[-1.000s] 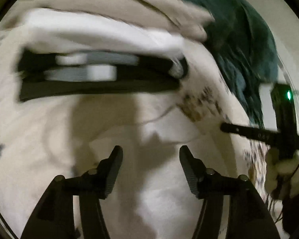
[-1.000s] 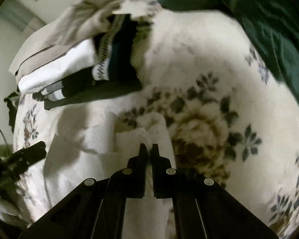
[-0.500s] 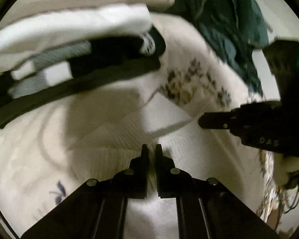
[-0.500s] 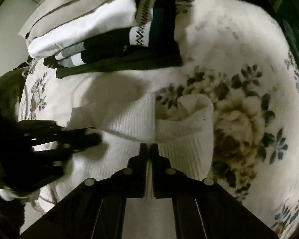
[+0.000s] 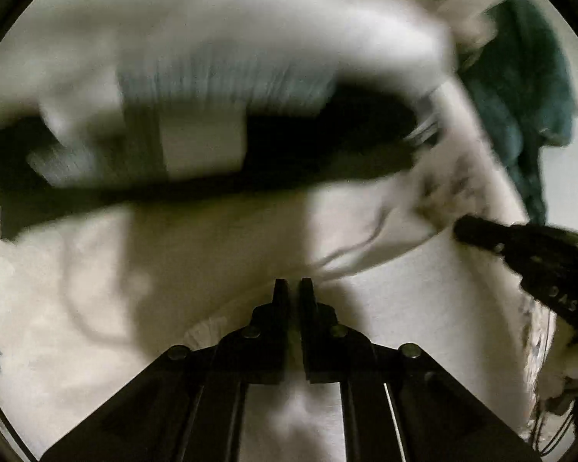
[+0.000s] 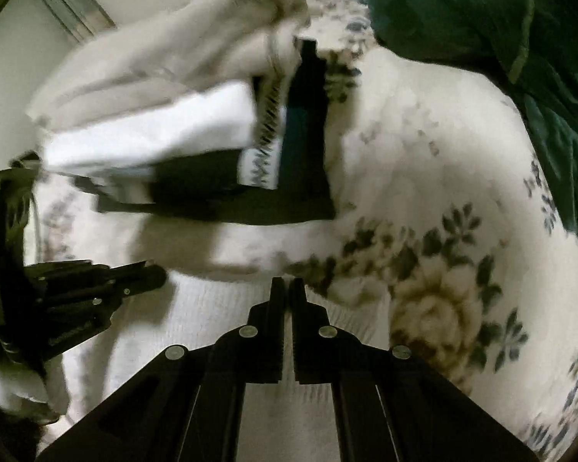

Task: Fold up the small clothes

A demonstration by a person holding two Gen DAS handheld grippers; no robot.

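Bedding around us

We see a floral bedspread (image 6: pixel 462 200) under everything and a dark green blanket (image 6: pixel 481 19) bunched at its far edge.

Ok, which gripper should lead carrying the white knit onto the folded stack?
Probably left: the left gripper grips the white knit garment on the side under the folded stack; the right gripper grips nearer the floral blanket.

Garment: a white ribbed knit garment (image 6: pixel 227 308) is spread on a cream floral blanket, its far edge pinched at two points.
Texture: fine ribbing is seen; the near part (image 5: pixel 424 327) appears smooth and blurred.
Stack: a pile of folded white, beige and black clothes (image 6: pixel 196 131) is set beyond it, apart.
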